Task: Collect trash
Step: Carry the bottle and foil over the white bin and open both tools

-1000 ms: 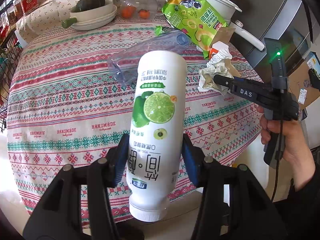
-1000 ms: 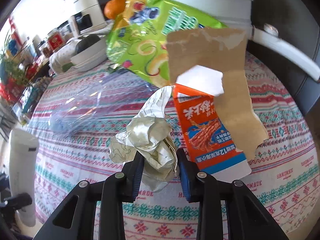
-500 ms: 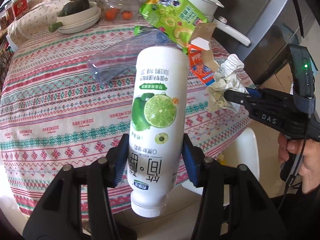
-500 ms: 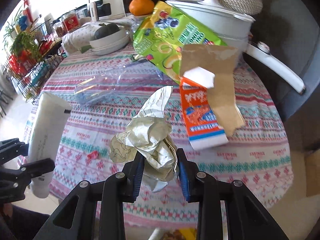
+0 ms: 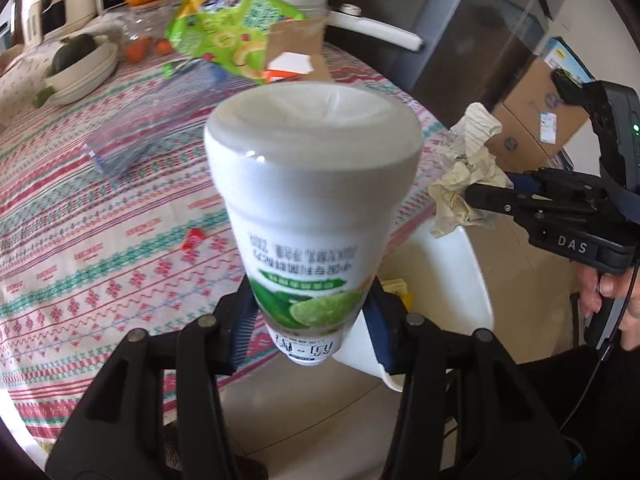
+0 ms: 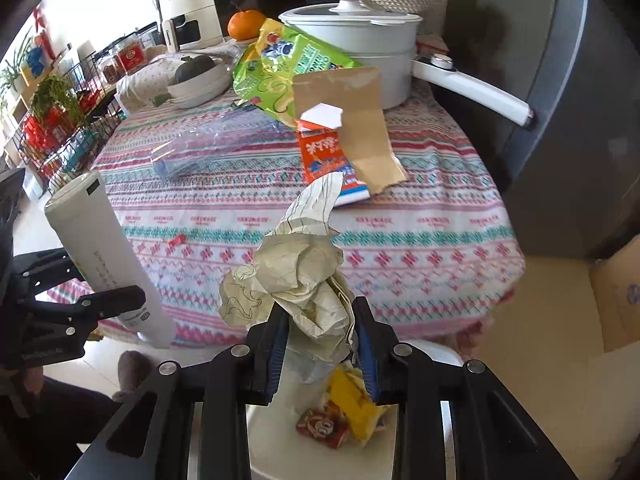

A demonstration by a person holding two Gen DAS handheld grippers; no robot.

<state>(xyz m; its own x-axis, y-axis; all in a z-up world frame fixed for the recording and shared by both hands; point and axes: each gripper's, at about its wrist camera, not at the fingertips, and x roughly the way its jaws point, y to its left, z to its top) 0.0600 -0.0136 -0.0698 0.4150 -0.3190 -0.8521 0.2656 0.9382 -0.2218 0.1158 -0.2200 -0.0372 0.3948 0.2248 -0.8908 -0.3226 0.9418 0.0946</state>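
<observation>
My left gripper [image 5: 312, 320] is shut on a white lime-drink bottle [image 5: 312, 216], held base forward off the table's front edge; the bottle also shows in the right wrist view [image 6: 108, 260]. My right gripper [image 6: 322, 340] is shut on a crumpled wad of paper [image 6: 296, 276], held over a white trash bin [image 6: 320, 444] that holds yellow and red wrappers. In the left wrist view the wad [image 5: 466, 176] hangs above the bin's rim [image 5: 476, 268]. A green snack bag [image 6: 280, 72], an orange wrapper with brown paper [image 6: 340, 140] and a clear plastic bottle [image 6: 208, 148] lie on the table.
The round table has a patterned cloth [image 6: 400, 240]. A white pot with a long handle [image 6: 368, 40], a bowl with a squash [image 6: 196, 76] and an orange [image 6: 244, 24] stand at the back. A small red scrap [image 6: 176, 240] lies near the front. A cardboard box [image 5: 532, 116] stands on the floor.
Both grippers have pulled back from the table with their loads. The paper wad is now over the bin; the bottle has tilted base forward beside the bin.
</observation>
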